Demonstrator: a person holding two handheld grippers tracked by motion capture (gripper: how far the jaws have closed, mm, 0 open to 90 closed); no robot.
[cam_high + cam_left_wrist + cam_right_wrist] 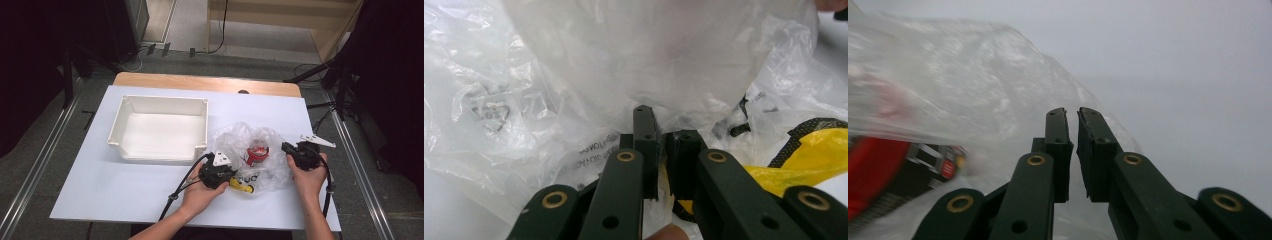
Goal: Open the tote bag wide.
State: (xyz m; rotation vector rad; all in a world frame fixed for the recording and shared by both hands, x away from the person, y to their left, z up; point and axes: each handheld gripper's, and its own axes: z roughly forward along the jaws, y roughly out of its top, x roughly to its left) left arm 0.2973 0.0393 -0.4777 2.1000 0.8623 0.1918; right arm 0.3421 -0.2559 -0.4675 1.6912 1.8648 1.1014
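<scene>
Pinching the clear plastic bag (589, 75) near the table's (100, 185) front edge, the left gripper (663, 150) held film; the right gripper (1072, 135), jaws together at the bag's right side, seemed empty. A one-sided pull could tear the film or spill the red can (257, 154).

Lab recording space, white-covered table (125, 195), metal floor rails (40, 165), dark stands (67, 75), trailing cables (220, 47)

white tray (160, 130) sits open on white counter (100, 185), left of centre; wooden edge (200, 82) at far side, cables (145, 50) on floor beyond.
</scene>
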